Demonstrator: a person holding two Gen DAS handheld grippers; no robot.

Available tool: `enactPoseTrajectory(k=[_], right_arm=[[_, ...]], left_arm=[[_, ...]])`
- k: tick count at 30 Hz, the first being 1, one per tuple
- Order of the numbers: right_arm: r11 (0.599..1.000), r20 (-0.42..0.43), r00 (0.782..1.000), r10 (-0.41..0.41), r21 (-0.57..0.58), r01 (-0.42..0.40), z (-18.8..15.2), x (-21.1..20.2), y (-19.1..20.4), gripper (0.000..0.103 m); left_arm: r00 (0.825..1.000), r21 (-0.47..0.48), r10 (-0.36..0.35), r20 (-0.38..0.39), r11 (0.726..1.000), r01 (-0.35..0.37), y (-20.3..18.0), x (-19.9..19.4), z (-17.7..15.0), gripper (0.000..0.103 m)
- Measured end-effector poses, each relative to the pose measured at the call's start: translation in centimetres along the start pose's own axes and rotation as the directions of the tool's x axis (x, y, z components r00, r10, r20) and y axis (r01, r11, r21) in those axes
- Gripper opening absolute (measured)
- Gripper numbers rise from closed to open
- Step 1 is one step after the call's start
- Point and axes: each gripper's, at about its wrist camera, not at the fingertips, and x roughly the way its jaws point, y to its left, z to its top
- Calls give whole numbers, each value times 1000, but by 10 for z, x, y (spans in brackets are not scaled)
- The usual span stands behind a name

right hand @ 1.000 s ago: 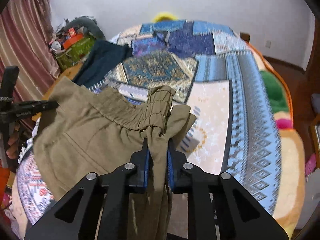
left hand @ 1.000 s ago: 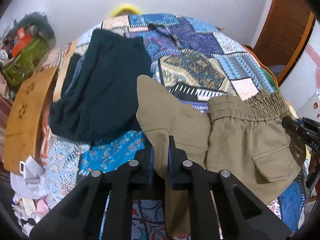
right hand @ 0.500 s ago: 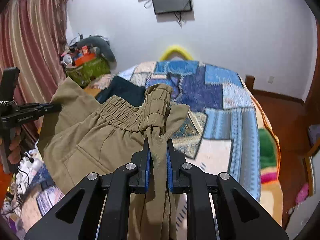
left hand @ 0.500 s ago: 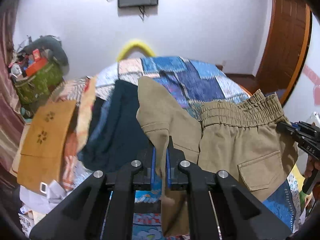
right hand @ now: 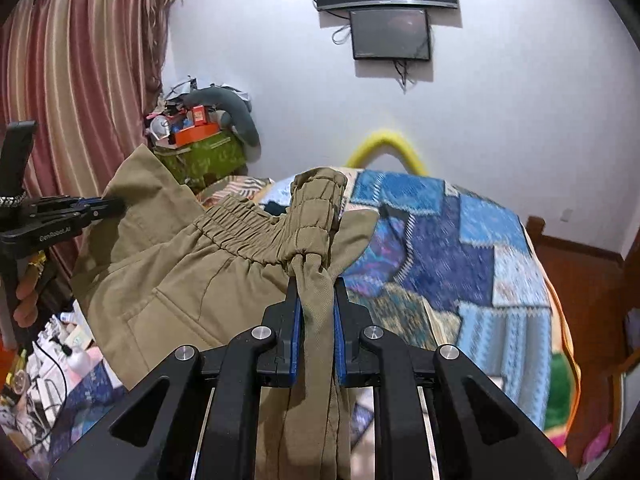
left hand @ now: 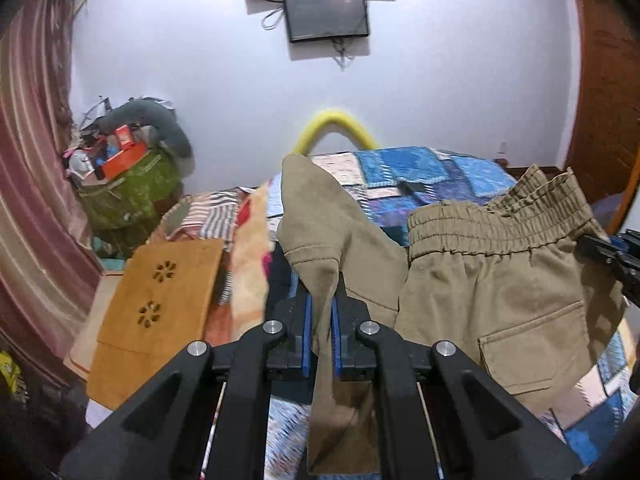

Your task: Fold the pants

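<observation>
Khaki pants (left hand: pixel 492 292) with an elastic waistband hang in the air between my two grippers, above the patchwork bed. My left gripper (left hand: pixel 320 292) is shut on a hemmed corner of the pants, which stands up in a point above the jaws. My right gripper (right hand: pixel 316 284) is shut on the bunched waistband end of the pants (right hand: pixel 192 280). The right gripper shows at the right edge of the left wrist view (left hand: pixel 612 256). The left gripper shows at the left edge of the right wrist view (right hand: pixel 100 208).
The bed (right hand: pixel 480 248) with its blue patchwork cover lies below. A dark garment (left hand: pixel 280 268) lies on it behind the pants. A wooden board (left hand: pixel 160 304) and a green cluttered basket (left hand: pixel 128 192) stand left. A curtain (right hand: pixel 80 80) hangs left; screens (right hand: pixel 390 34) hang on the wall.
Both grippers have risen and tilted up with the pants, lifting them off the bed. The wall and screens have come into view.
</observation>
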Motion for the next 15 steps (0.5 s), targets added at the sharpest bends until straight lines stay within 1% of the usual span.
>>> enactPoseTrajectory(k=[3, 4, 9, 12, 15], right_arm=[[1000, -3, 1000, -6, -18, 6, 12, 25, 9, 12], [1000, -5, 1000, -9, -29, 9, 14, 30, 13, 12], [997, -40, 999, -31, -72, 28, 22, 82, 27, 12], [997, -60, 997, -40, -65, 36, 15, 111, 31, 12], [998, -109, 993, -41, -47, 36, 1, 141, 33, 12]], left_arm=[[999, -18, 36, -17, 999, -36, 14, 29, 6, 5], [999, -21, 44, -24, 999, -44, 17, 36, 6, 4], [993, -32, 91, -69, 995, -94, 33, 91, 5, 4], [988, -40, 109, -113, 993, -114, 42, 130, -8, 4], [980, -73, 88, -178, 992, -102, 49, 165, -27, 4]])
